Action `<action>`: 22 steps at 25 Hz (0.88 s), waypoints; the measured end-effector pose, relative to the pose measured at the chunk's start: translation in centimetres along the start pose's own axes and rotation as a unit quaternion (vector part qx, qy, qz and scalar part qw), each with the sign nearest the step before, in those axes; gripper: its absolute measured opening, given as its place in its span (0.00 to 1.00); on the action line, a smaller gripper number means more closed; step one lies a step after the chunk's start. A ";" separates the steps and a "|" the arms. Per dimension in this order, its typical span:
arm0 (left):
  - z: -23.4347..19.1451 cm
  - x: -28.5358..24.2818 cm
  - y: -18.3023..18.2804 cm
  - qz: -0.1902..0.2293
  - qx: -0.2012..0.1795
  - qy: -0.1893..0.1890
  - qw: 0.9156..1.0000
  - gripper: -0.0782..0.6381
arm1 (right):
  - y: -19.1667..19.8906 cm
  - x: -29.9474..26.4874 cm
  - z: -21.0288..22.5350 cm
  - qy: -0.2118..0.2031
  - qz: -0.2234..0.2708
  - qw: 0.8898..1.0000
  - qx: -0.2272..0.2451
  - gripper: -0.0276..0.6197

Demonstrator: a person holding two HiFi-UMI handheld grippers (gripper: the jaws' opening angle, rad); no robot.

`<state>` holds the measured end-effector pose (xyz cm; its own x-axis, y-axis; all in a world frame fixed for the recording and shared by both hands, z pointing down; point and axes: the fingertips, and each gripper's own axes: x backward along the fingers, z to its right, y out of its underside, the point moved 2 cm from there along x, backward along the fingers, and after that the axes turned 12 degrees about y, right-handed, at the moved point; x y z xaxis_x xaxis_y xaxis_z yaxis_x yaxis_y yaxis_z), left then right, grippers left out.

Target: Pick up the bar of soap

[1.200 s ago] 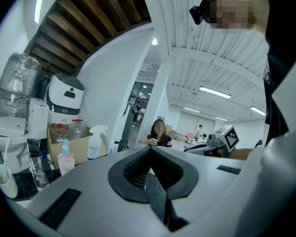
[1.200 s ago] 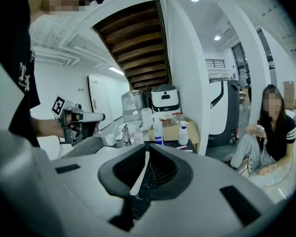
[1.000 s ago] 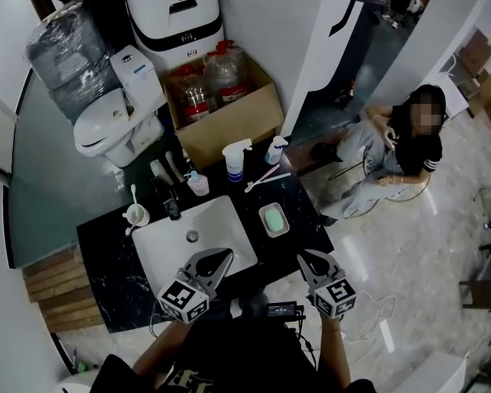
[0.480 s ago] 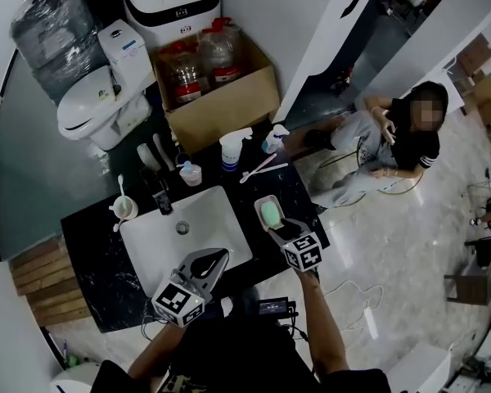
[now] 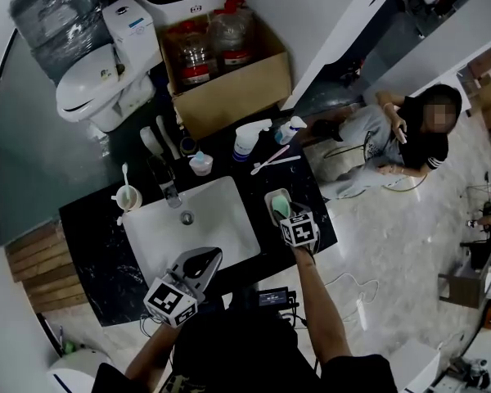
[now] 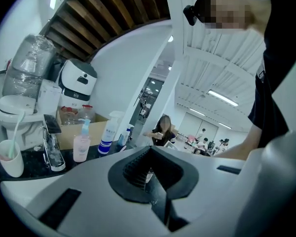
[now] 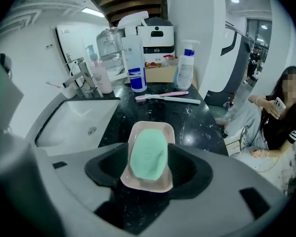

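A pale green bar of soap [image 7: 148,154] lies in a beige soap dish [image 7: 153,183] on the black countertop [image 7: 197,122], right of the white sink [image 7: 79,120]. In the head view the soap [image 5: 281,210] and its dish [image 5: 273,196] peek out just beyond my right gripper [image 5: 288,218]. That right gripper [image 7: 148,168] hangs over the dish with its jaws opening, one on each side of dish and soap, pads not pressing. My left gripper [image 5: 198,262] stays near the sink's front edge; its jaws [image 6: 153,174] are together with nothing between them.
Behind the dish lie two toothbrushes [image 7: 163,97], with spray bottles [image 7: 134,58], a pink pump bottle [image 7: 102,78] and the faucet [image 7: 81,75]. A cup [image 5: 128,196] stands left of the sink. A cardboard box of jugs [image 5: 229,80], a toilet and a seated person [image 5: 409,137] lie beyond.
My right gripper has moved forward from the counter's front edge to over the soap dish, and its jaws have spread apart. The left gripper has barely moved.
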<state>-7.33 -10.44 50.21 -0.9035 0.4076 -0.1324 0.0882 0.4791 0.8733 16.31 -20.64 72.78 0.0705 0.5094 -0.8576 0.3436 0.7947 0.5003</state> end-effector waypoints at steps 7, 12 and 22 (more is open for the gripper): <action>-1.8 1.2 -0.2 0.004 0.011 -0.013 1.000 0.12 | 0.5 -1.9 -0.6 0.006 -0.054 0.998 0.022 0.41; -2.0 1.3 -0.4 0.009 0.011 -0.017 1.000 0.12 | 0.2 -2.0 -0.4 0.004 -0.085 0.993 0.080 0.41; -2.0 1.8 -0.4 0.015 0.013 -0.034 0.999 0.12 | -0.5 -2.5 0.5 0.012 -0.097 0.991 0.086 0.41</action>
<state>-9.86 -11.46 50.59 -0.8693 0.4745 -0.1382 0.1277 0.4858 0.8647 16.43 -22.43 74.60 -0.0348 0.3619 -0.9316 0.5036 0.8115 0.2964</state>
